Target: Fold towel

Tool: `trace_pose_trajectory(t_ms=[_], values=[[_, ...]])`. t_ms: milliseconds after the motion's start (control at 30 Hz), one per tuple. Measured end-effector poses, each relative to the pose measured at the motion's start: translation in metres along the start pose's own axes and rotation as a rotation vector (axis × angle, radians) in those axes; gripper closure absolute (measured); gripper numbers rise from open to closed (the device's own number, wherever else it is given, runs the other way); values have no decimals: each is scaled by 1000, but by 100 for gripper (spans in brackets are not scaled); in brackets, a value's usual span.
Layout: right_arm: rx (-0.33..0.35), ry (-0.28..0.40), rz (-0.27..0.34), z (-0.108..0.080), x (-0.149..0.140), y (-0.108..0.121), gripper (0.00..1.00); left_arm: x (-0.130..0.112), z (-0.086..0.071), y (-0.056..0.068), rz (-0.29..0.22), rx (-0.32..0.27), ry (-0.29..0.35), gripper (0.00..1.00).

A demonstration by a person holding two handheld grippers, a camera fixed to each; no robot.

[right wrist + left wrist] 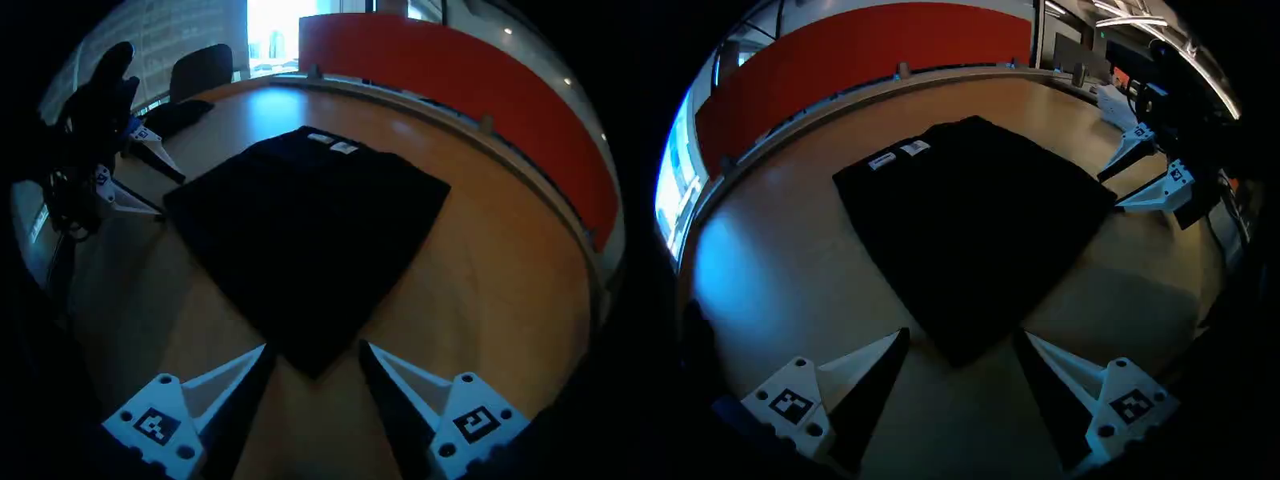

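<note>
Wooden table [776, 264] carries the black towel [976, 224] mid-frame; your left gripper [962, 334] and right gripper [316, 346] gape, each straddling a lower-centre corner.

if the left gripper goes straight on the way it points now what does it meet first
Likely the near corner of the black towel, which lies on the table between the open fingers of the left gripper; its height above the cloth is unclear.

Black towel [976, 232] flat on table [784, 272]
</note>
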State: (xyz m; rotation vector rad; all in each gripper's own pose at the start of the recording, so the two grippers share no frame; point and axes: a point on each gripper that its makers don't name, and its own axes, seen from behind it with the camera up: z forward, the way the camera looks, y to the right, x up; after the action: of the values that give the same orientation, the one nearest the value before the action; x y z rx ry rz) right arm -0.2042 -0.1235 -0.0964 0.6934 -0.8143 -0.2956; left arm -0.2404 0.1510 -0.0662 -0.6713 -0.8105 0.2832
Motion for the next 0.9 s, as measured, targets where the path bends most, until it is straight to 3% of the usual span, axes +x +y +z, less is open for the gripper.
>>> trace_pose_trajectory(t_ms=[267, 533, 733, 900], values=[[14, -2, -10, 1, 0, -3, 34, 0, 0, 0, -10, 12, -12, 9], [14, -4, -3, 1, 1, -4, 49, 0, 0, 4, -10, 13, -15, 23], [2, -2, 17, 1, 2, -1, 67, 0, -1, 6, -13, 13, -20, 29], [0, -2, 23, 1, 2, -1, 68, 0, -1, 7, -12, 12, -23, 40]])
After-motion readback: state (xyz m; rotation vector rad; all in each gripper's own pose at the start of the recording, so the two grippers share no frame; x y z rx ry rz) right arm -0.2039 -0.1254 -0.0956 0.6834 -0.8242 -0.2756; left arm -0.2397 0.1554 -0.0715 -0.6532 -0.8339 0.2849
